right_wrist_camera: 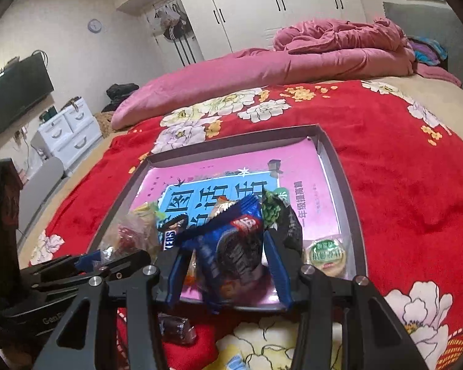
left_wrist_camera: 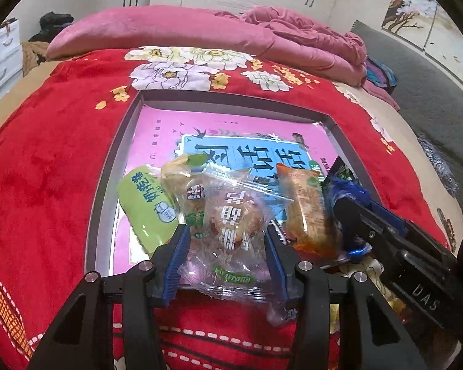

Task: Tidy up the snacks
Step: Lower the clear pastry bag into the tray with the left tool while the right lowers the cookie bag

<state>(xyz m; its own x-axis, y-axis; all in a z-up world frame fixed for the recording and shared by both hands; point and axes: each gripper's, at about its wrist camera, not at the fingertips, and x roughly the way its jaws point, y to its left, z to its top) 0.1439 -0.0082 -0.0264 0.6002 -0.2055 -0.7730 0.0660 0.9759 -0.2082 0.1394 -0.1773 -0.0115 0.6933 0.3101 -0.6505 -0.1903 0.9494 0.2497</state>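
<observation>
A shallow grey box with a pink printed liner lies on the red flowered blanket. My left gripper is shut on a clear-wrapped round pastry, held over the box's near edge. Beyond it in the box lie a green packet, another clear-wrapped snack and an orange packet. My right gripper is shut on a blue cookie packet above the box's near side. Beside it are a Snickers bar, a dark green packet and a round green-lidded cup. The left gripper shows at lower left.
A dark wrapped snack and a yellow packet lie on the blanket in front of the box. A pink quilt is heaped at the bed's far side. White drawers and a wall TV stand to the left.
</observation>
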